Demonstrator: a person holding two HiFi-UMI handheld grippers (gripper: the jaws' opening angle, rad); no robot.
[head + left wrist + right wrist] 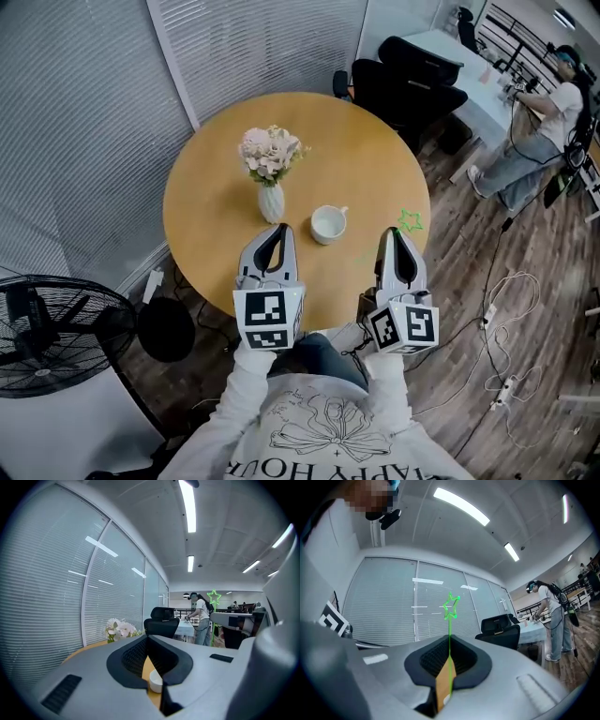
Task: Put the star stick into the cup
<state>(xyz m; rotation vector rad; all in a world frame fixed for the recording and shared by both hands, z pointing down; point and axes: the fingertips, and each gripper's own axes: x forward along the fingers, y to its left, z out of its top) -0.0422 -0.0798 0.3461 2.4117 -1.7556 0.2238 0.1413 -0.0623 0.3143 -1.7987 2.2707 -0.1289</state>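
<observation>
Both clenched: right tool point(395, 232) grasps the star stick point(410, 221), left tool point(279, 229) nothing; cup point(328, 224) between them, flower vase point(271, 201) just left.

A thin green star stick point(450, 620), topped by an outlined star, is gripped between the closed jaws of the right gripper point(449, 643), with the star carried beyond the jaw tips. A white cup point(328, 223) is stood upright and apart from it on the round wooden table point(366, 159), with its handle turned toward the stick's side.

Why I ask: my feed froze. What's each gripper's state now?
Left gripper: closed, empty.
Right gripper: closed on the star stick.
</observation>
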